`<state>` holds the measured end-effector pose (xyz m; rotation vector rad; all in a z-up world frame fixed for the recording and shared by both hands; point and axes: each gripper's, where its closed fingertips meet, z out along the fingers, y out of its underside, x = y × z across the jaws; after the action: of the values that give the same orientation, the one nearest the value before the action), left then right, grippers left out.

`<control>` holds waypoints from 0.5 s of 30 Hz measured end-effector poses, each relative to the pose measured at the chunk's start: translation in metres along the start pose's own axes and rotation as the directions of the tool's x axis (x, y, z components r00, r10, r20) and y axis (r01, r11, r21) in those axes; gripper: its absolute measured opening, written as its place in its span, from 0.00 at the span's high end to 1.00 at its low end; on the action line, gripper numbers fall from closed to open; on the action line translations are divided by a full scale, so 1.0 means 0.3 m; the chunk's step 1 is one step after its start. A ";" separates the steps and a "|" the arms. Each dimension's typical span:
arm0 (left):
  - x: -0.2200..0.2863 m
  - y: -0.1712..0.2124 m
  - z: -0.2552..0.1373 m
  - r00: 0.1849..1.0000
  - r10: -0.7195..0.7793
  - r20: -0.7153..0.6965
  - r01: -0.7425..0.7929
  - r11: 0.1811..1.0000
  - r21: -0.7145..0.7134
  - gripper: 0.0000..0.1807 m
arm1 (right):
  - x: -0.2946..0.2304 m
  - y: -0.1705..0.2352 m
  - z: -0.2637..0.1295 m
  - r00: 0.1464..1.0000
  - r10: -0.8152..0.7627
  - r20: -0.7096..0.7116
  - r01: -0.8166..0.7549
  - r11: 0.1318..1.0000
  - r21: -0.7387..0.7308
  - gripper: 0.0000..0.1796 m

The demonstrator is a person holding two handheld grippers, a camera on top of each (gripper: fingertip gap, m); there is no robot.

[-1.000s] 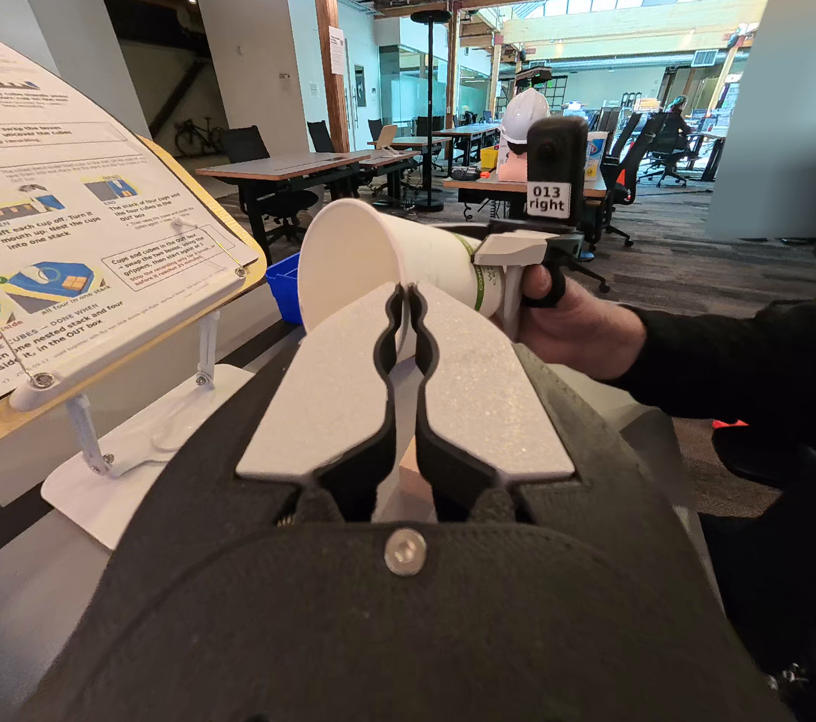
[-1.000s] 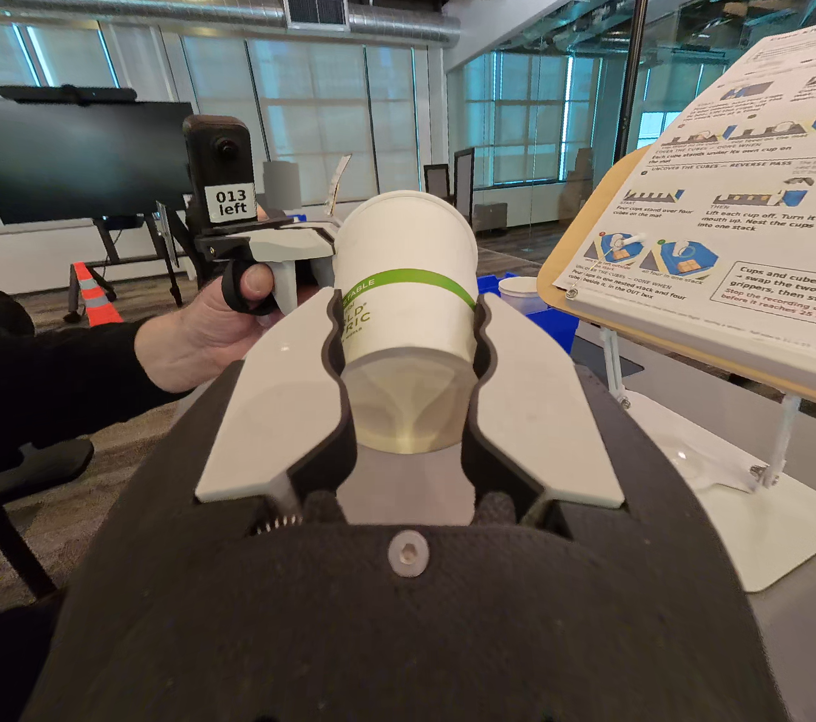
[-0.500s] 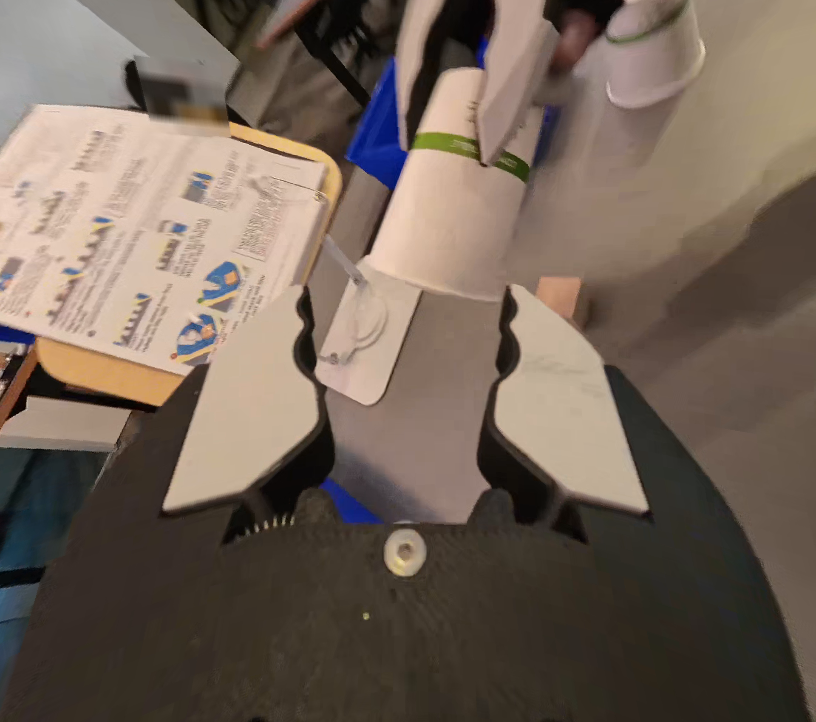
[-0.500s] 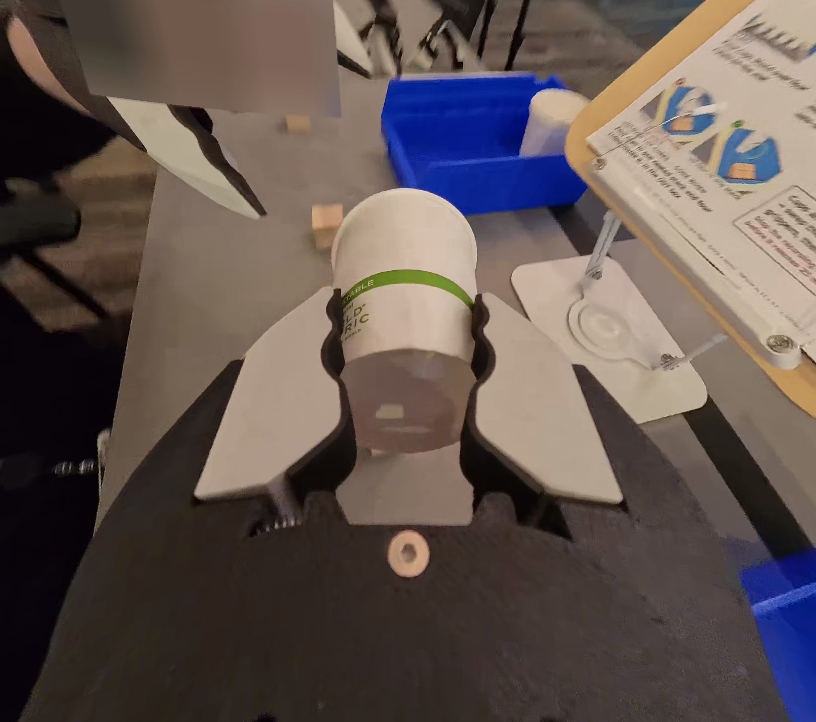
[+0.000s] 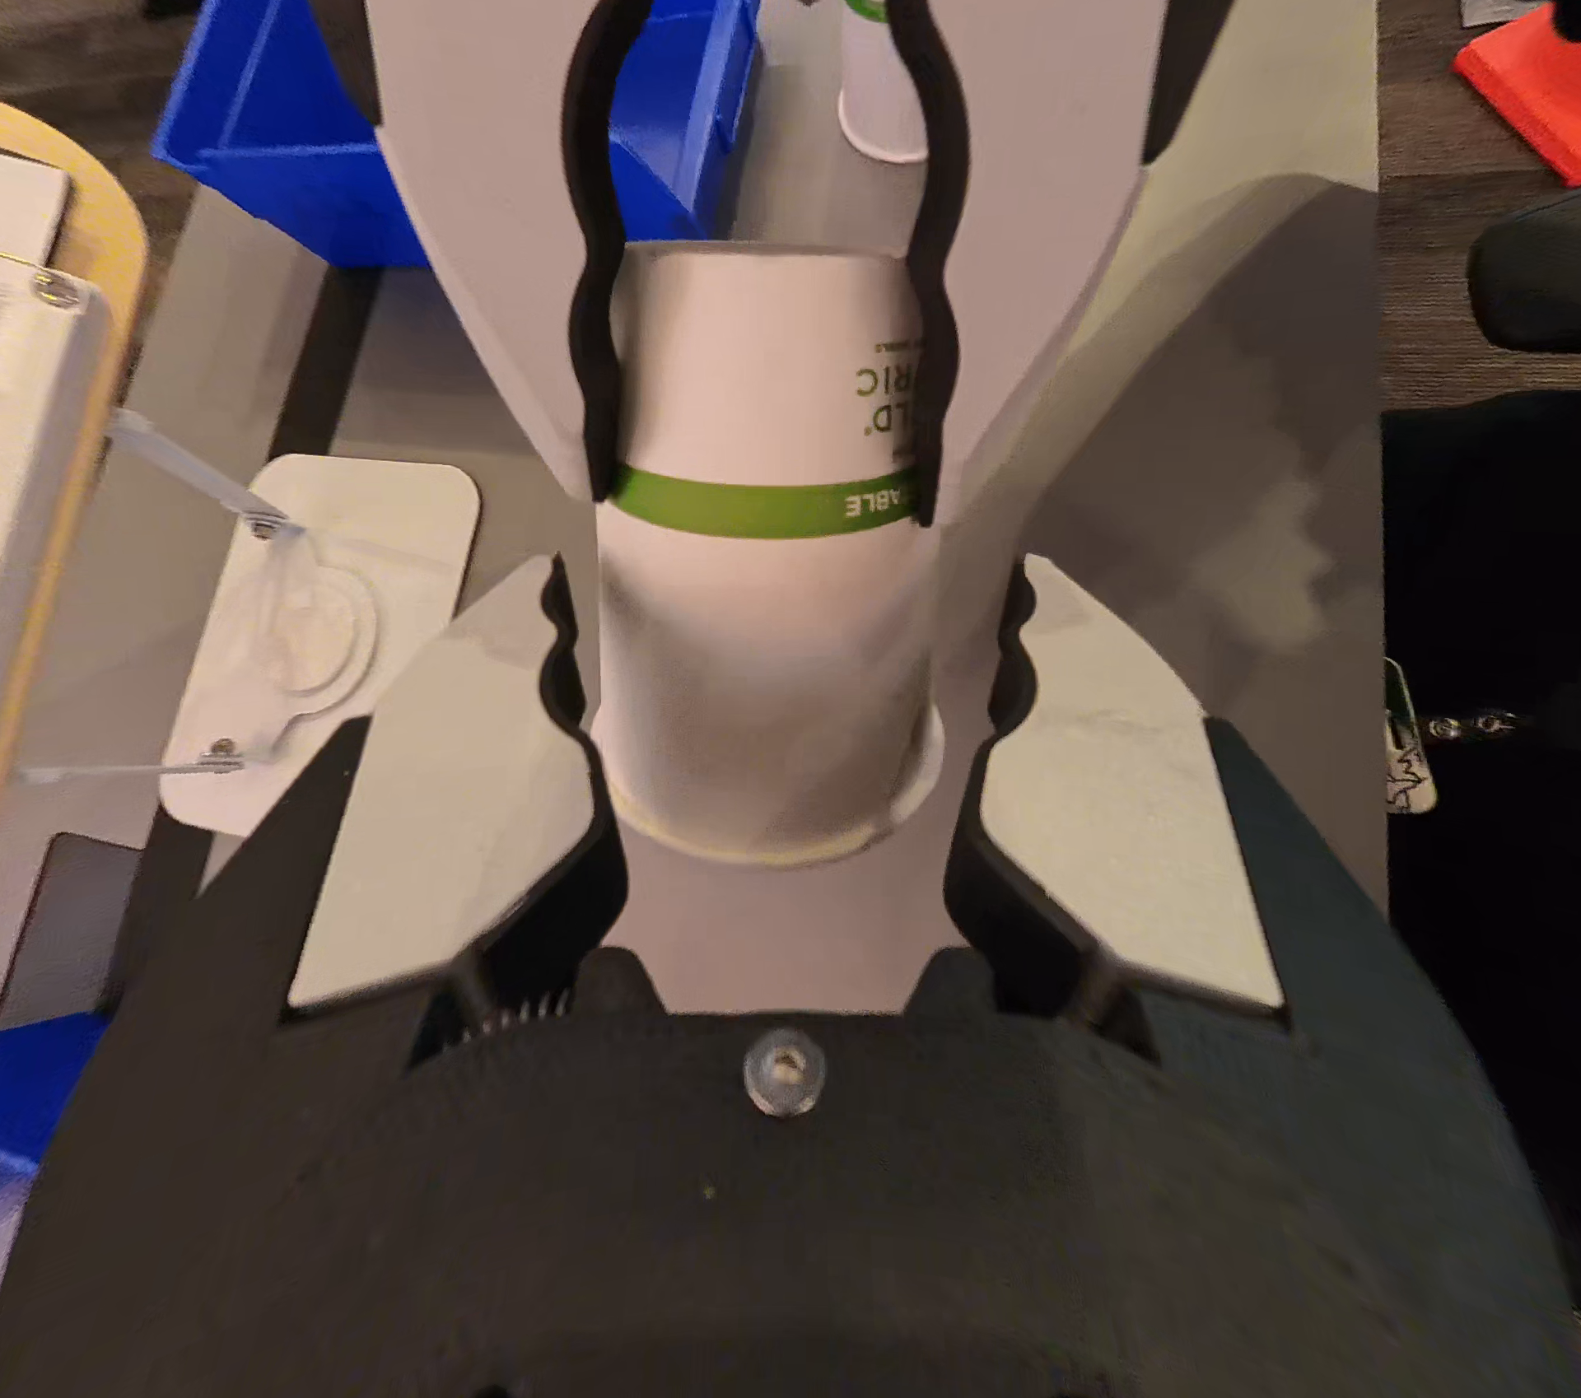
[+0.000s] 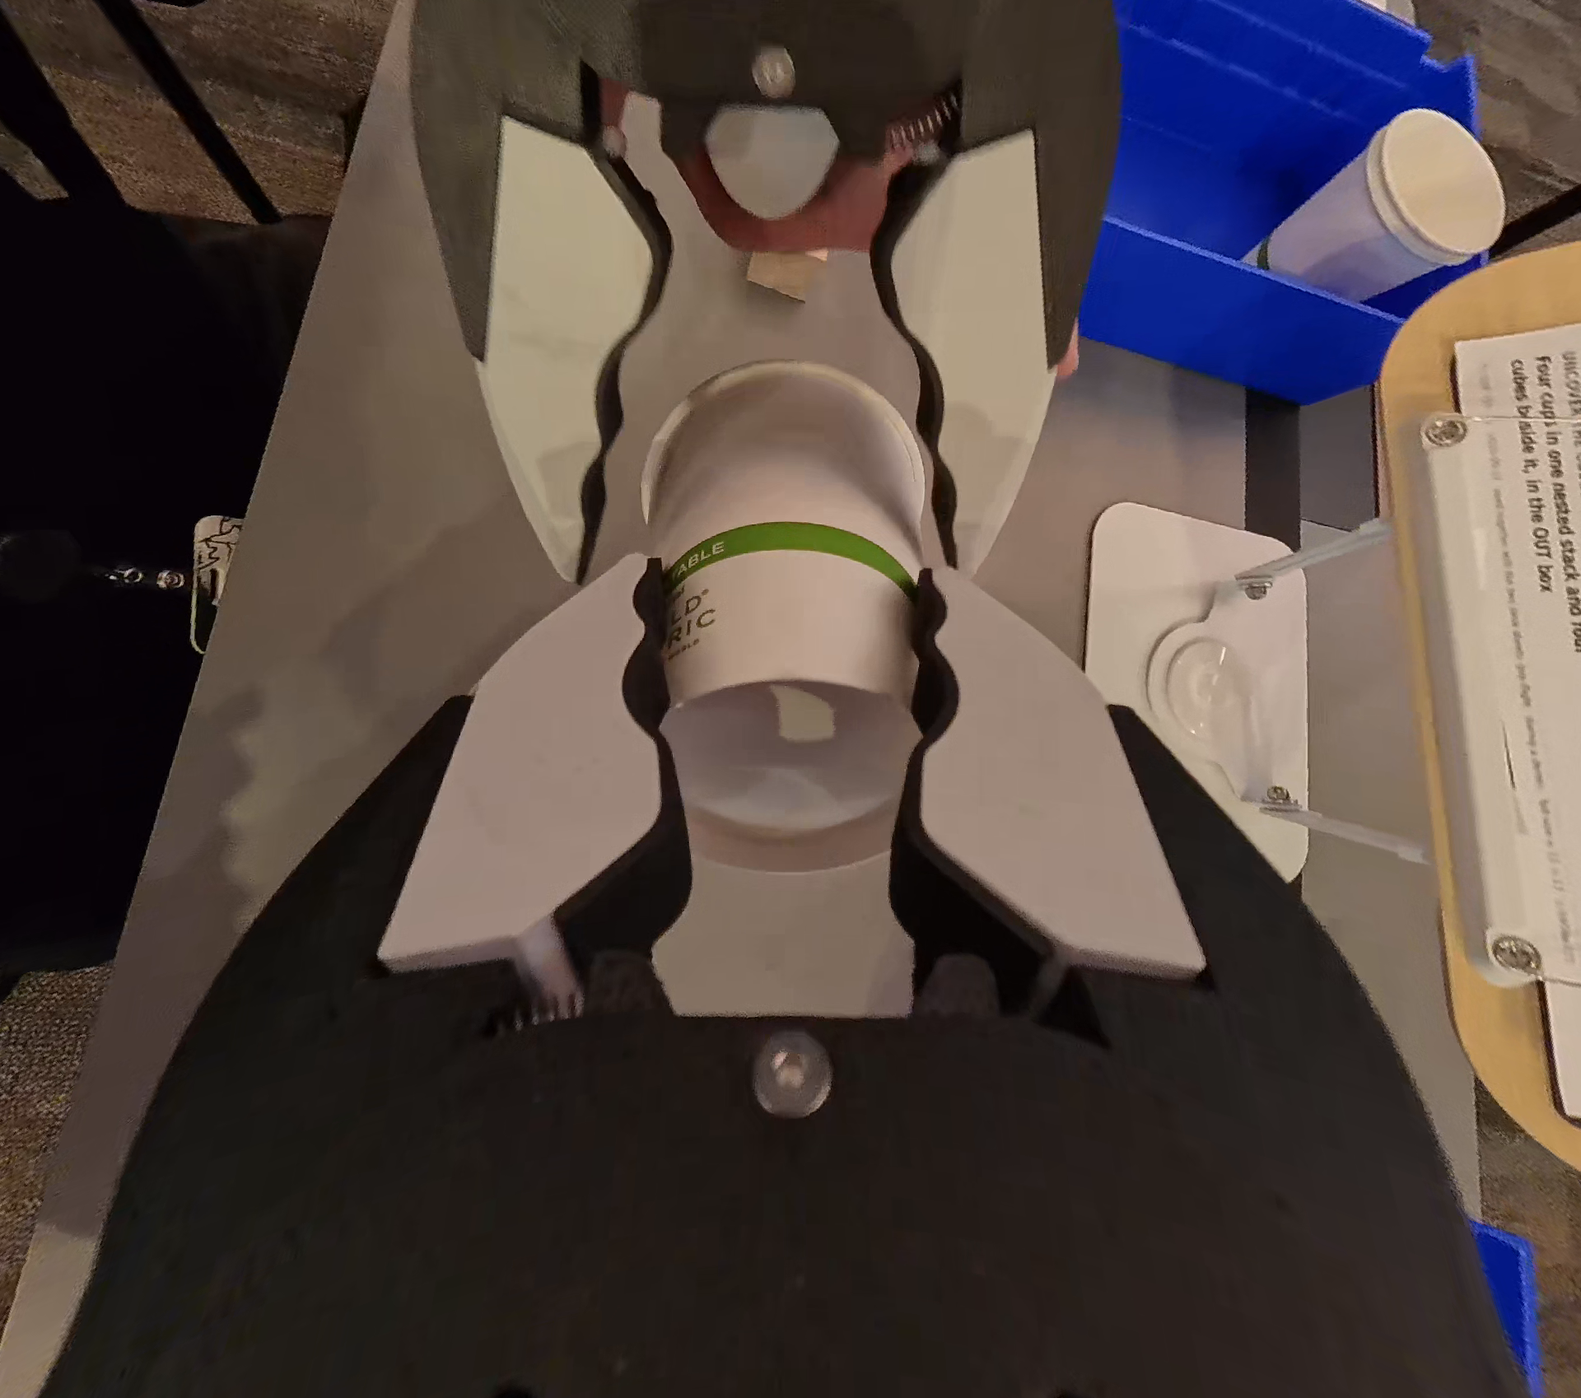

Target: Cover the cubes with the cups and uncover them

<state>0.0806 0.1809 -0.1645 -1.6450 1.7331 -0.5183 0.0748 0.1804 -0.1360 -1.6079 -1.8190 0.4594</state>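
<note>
A white paper cup with a green band (image 5: 761,673) hangs mouth down, rim close to the grey table (image 5: 1198,416); I cannot tell if it touches. My right gripper (image 6: 787,578) is shut on its upper part, by the band, and shows from above in the left wrist view (image 5: 761,501). My left gripper (image 5: 787,570) is open, fingers either side of the rim. In the right wrist view the cup (image 6: 787,484) faces a small wooden cube (image 6: 778,279) lying bare just beyond it. A second cup (image 5: 881,74) stands mouth down farther off.
A blue bin (image 6: 1240,74) at the table's far side holds a lying stack of cups (image 6: 1386,202); it also shows in the left wrist view (image 5: 282,117). An instruction board (image 6: 1497,587) on a white stand base (image 6: 1198,673) fills one side. A person's dark clothing borders the other.
Both grippers have tipped from level down over the table. My left gripper let go of the cup's rim and opened. My right gripper turned the cup mouth down and lowered it.
</note>
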 end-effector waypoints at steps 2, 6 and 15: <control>0.012 0.016 0.020 0.999 -0.014 -0.030 0.013 1.000 -0.018 0.53 | -0.016 -0.007 0.014 1.000 -0.013 0.019 0.013 1.000 -0.010 0.69; 0.018 0.039 0.047 0.998 -0.029 -0.050 0.027 0.999 -0.041 0.57 | -0.029 -0.013 0.034 0.999 -0.024 0.038 0.025 0.999 -0.027 0.73; 0.002 0.066 0.095 0.994 -0.098 -0.048 0.100 0.994 0.037 0.63 | -0.018 -0.034 -0.019 0.998 0.059 0.017 -0.060 0.996 0.060 0.88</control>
<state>0.0868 0.1874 -0.1979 -1.7102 1.6692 -0.6375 0.0712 0.1724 -0.1265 -1.6251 -1.7555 0.5501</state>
